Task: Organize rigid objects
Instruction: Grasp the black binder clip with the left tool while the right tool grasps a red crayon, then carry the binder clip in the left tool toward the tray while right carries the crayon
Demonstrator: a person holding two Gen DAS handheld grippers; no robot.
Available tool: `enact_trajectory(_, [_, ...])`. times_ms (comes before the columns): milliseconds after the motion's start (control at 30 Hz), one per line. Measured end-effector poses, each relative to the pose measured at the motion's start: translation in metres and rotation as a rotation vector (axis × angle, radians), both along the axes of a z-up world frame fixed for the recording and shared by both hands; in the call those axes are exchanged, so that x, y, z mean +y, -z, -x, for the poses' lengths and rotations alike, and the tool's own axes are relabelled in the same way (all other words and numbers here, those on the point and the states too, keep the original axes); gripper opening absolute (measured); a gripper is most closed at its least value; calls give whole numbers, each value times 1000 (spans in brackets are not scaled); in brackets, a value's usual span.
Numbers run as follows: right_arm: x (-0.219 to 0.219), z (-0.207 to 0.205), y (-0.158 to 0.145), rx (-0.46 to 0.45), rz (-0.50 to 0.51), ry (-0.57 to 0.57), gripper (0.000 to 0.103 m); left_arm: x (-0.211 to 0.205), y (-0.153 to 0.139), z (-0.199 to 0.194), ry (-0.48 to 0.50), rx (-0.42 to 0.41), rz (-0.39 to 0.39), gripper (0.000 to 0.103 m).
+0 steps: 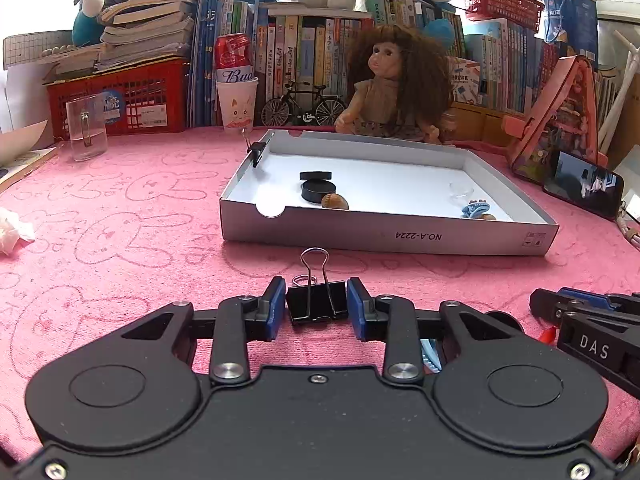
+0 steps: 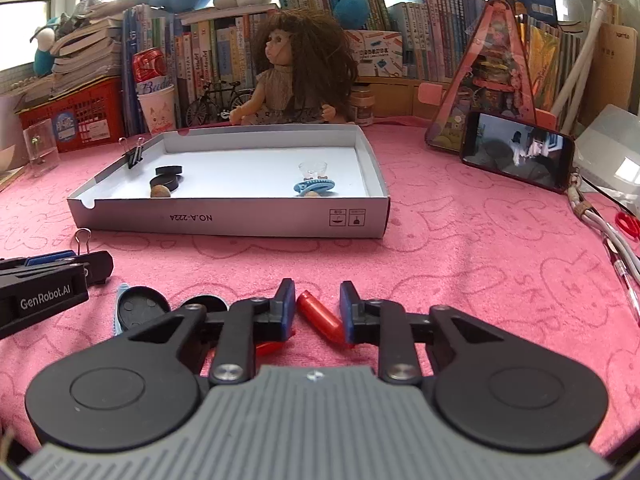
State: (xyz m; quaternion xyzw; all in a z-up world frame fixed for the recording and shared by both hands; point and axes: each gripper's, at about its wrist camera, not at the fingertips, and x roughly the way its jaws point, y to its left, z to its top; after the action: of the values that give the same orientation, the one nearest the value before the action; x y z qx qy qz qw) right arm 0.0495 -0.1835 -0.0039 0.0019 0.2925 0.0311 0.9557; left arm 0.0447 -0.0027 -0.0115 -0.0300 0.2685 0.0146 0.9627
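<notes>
In the left wrist view my left gripper [image 1: 317, 304] is shut on a black binder clip [image 1: 316, 306] that stands on the pink cloth, its wire handles up. A blue pad presses each side of it. In the right wrist view my right gripper [image 2: 317, 306] is shut on a red plastic piece [image 2: 320, 316] that lies slantwise between the pads. Ahead sits a white cardboard tray [image 1: 384, 236] [image 2: 224, 220] holding two black discs [image 1: 316, 190], a brown nut [image 1: 335, 201], a blue hair clip [image 2: 314, 186] and a clear cup [image 2: 313, 168]. Another binder clip [image 2: 134, 154] grips its left wall.
A round black lid [image 2: 140, 308] over a blue piece lies between the grippers. A doll [image 1: 394, 84], model bicycle and books stand behind the tray. A glass mug [image 1: 86, 128] is far left. A phone [image 2: 516, 156], cables and red scissors [image 2: 628, 224] are at the right.
</notes>
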Motion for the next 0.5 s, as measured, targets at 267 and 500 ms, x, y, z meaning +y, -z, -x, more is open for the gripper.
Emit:
enact_trajectory(267, [-14,7,-6,-9,-9,-57,51,13,0,2,-27,7,3,31])
enact_trajectory(500, [-22,21,-8,11,36,-62,55,13,0,2,-27,7,4,31])
